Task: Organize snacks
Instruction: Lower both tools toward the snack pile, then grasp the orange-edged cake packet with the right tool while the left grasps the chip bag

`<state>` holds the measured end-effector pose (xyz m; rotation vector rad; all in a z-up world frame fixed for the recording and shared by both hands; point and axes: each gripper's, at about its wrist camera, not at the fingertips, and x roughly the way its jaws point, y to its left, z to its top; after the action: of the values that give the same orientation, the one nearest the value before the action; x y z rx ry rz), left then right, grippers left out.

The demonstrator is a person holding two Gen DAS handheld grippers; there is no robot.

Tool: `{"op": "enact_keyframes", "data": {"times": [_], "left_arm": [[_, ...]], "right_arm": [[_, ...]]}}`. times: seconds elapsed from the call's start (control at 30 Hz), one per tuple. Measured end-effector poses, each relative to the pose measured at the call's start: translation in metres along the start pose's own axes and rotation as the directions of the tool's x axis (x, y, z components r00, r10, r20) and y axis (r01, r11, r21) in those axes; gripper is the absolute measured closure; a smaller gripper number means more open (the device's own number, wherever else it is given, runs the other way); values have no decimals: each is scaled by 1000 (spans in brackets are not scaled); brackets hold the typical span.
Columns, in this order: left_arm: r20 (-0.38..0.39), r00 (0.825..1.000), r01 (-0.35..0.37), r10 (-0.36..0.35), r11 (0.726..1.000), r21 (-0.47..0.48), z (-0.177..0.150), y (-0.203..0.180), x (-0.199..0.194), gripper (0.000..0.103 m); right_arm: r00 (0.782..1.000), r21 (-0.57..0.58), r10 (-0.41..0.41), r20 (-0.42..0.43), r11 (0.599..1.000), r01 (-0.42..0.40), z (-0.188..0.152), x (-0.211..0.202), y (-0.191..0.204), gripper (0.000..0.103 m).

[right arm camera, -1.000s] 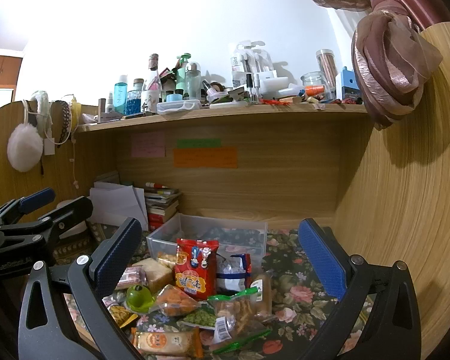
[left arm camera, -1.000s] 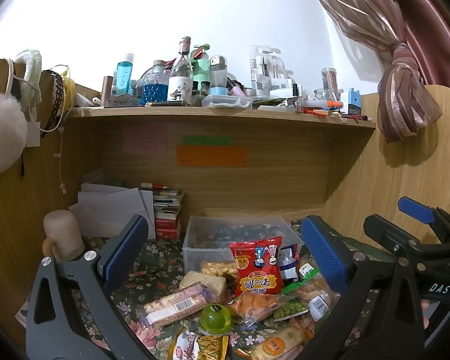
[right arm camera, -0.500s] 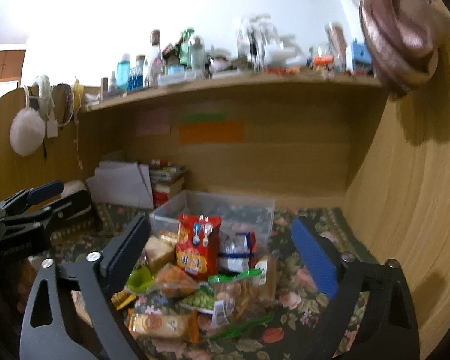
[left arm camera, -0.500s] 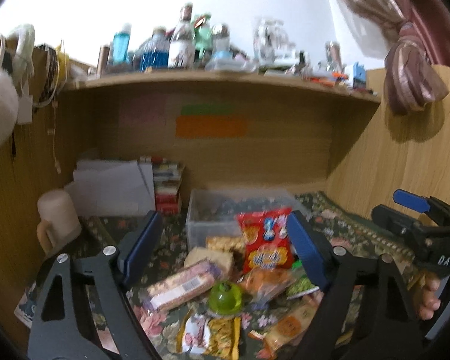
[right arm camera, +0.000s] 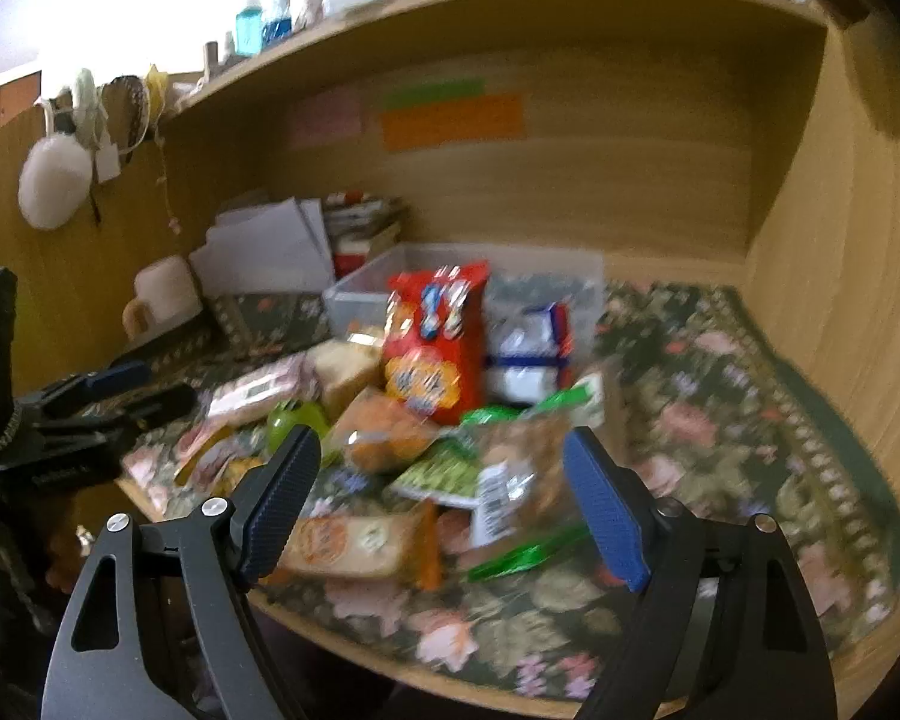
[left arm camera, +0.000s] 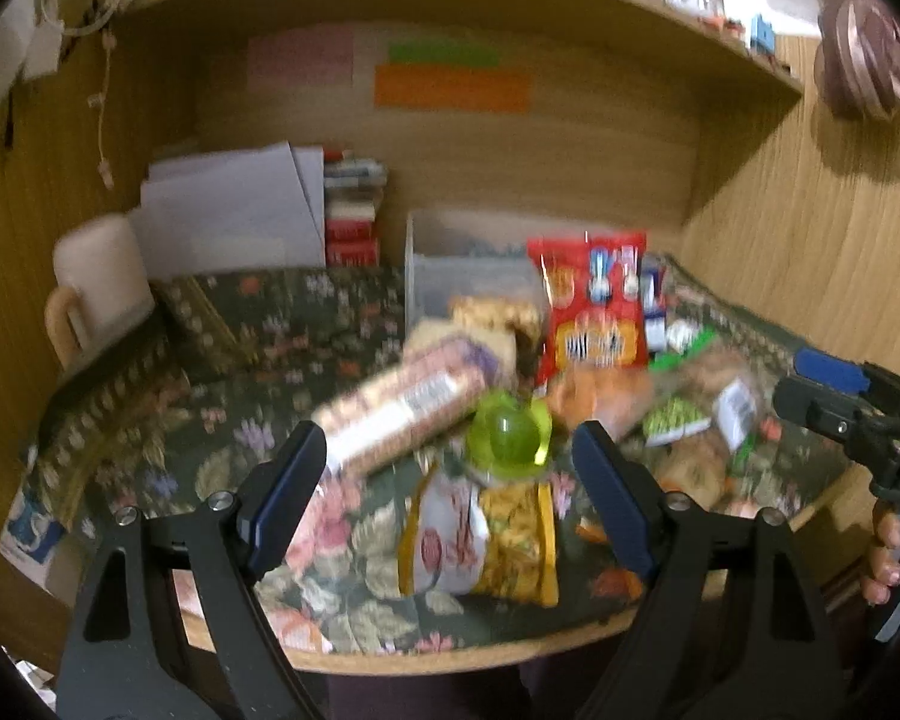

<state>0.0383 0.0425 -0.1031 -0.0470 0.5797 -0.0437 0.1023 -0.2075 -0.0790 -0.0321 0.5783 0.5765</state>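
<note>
A pile of snack packs lies on the flowered desk mat in front of a clear plastic bin [left arm camera: 450,252] [right arm camera: 540,276]. A red snack bag [left arm camera: 594,306] [right arm camera: 435,339] stands upright against the bin. A green jelly cup [left arm camera: 507,432], a long pink wafer pack [left arm camera: 402,402] and a yellow-white bag [left arm camera: 480,540] lie nearest my left gripper [left arm camera: 450,480], which is open and empty above them. My right gripper [right arm camera: 444,498] is open and empty over a clear cracker bag [right arm camera: 510,474] and an orange pack [right arm camera: 354,540].
A cream mug [left arm camera: 99,282] stands at the left. White papers [left arm camera: 234,210] and stacked books [left arm camera: 354,204] fill the back left corner. Wooden walls close the back and right. The desk's front edge [left arm camera: 450,654] is close below the grippers. A shelf overhangs.
Both grippers have tilted down and moved in toward the snack pile. The shelf has slid to the top of view. Both stay open.
</note>
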Motion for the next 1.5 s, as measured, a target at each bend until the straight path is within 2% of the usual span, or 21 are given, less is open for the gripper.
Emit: {"op": "enact_keyframes", "data": {"times": [0.2, 0.4, 0.53, 0.73, 0.9, 1.0, 1.03, 1.1, 1.17, 1.27, 1.37, 1.5], "left_arm": [[-96, 995, 35, -36, 999, -16, -20, 4, 20, 11], [-133, 989, 65, -67, 998, -19, -31, 5, 30, 7], [-145, 986, 78, -78, 997, -11, -37, 4, 36, 6], [-157, 985, 68, -65, 998, 15, -44, 0, 50, 6], [-126, 992, 39, -32, 998, 58, -47, -4, 53, 19], [-116, 992, 48, -39, 997, 68, -46, -5, 52, 29], [-113, 993, 50, -42, 996, 72, -45, -6, 52, 33], [-109, 993, 57, -49, 996, 70, -44, -5, 52, 35], [-105, 993, 65, -59, 996, 61, -43, -3, 51, 39], [-107, 991, 86, -81, 995, 46, -40, 0, 49, 44], [-108, 990, 95, -90, 994, 45, -39, 0, 49, 44], [-108, 990, 96, -90, 994, 47, -39, -1, 50, 45]], "right_arm": [[996, 6, 44, -79, 999, -44, -15, 21, 16, 22], [991, 3, 67, -120, 998, -67, -23, 33, 27, 22], [987, -5, 51, -151, 999, -52, -27, 45, 31, 21], [982, -42, 1, -190, 999, -9, -37, 62, 37, 12], [983, -107, -45, -180, 994, 26, -43, 68, 46, 9], [980, -87, -9, -199, 996, -9, -45, 73, 41, 12], [981, -100, -18, -193, 995, -1, -46, 74, 43, 13], [982, -130, -50, -181, 991, 26, -46, 73, 46, 27], [983, -127, -49, -176, 992, 26, -46, 74, 47, 50], [983, -102, -32, -179, 995, 13, -42, 74, 42, 70], [982, -73, 2, -187, 997, -16, -39, 74, 35, 73], [981, -66, 5, -194, 998, -19, -38, 73, 35, 72]]}}
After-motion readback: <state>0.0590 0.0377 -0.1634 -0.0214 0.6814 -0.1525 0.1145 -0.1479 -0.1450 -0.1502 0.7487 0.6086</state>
